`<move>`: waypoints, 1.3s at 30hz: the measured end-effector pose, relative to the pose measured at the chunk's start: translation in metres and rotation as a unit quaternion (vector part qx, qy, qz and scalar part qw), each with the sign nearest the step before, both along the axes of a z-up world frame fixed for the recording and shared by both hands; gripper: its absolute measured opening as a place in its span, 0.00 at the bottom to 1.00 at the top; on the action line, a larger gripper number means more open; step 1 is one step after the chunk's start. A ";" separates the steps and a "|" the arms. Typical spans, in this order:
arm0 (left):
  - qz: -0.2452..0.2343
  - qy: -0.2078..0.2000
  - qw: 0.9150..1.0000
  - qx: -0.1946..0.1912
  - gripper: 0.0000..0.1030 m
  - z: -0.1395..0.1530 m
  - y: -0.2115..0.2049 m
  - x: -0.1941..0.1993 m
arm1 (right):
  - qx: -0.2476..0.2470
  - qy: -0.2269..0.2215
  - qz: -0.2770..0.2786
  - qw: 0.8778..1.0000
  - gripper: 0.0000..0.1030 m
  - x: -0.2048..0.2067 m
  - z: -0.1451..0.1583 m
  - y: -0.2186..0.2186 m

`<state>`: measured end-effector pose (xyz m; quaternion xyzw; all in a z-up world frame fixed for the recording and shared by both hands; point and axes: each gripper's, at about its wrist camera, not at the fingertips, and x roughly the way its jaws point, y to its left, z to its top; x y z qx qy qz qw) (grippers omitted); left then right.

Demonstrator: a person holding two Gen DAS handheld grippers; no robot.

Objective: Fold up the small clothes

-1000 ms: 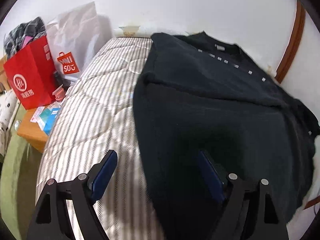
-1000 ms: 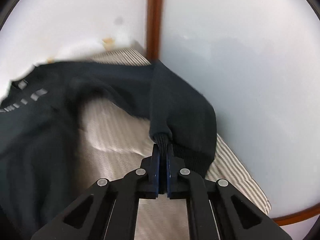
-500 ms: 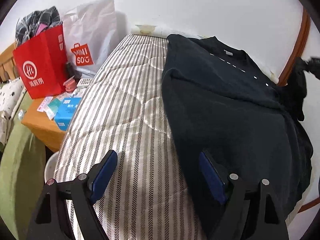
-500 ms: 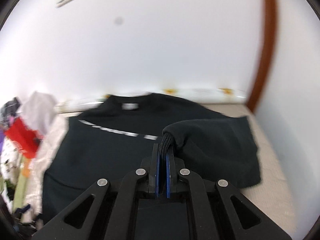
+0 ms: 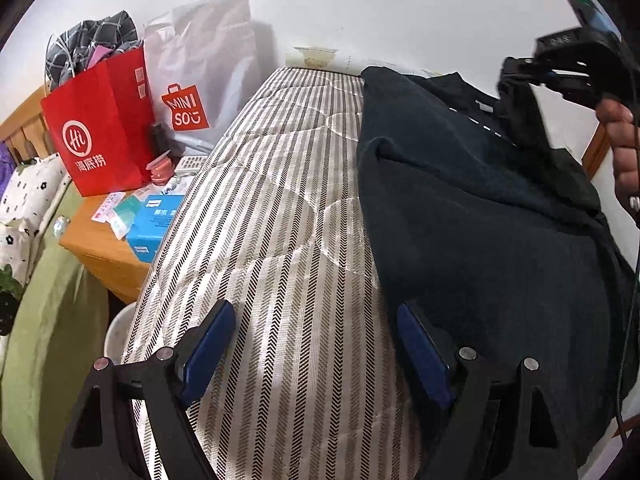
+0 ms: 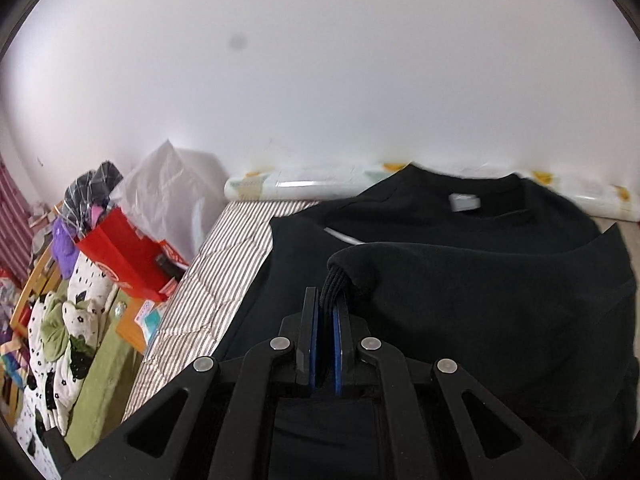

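Note:
A black sweater lies flat on the striped mattress, collar toward the wall. My right gripper is shut on the ribbed cuff of its right sleeve and holds it above the chest, the sleeve draped across the body. In the left wrist view that right gripper hangs over the collar area with the sleeve dangling from it. My left gripper stands open just above the mattress beside the sweater's left edge, with nothing between its fingers.
A person's hand holds the right gripper. Left of the bed, a wooden bedside table carries a red paper bag, a white shopping bag and a blue box. A white wall runs behind the bed.
My right gripper swung the sleeve from the bed's right side, near the wall, over onto the sweater's chest. The left gripper drifted slightly left, off the sweater, and stayed open.

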<state>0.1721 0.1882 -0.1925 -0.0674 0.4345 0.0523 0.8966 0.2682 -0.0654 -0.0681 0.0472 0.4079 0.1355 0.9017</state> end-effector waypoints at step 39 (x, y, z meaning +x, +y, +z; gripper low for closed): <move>-0.055 -0.034 0.998 -0.028 0.74 0.072 -0.097 0.119 | -0.093 0.057 -0.144 0.984 0.12 -0.085 -0.054 -0.276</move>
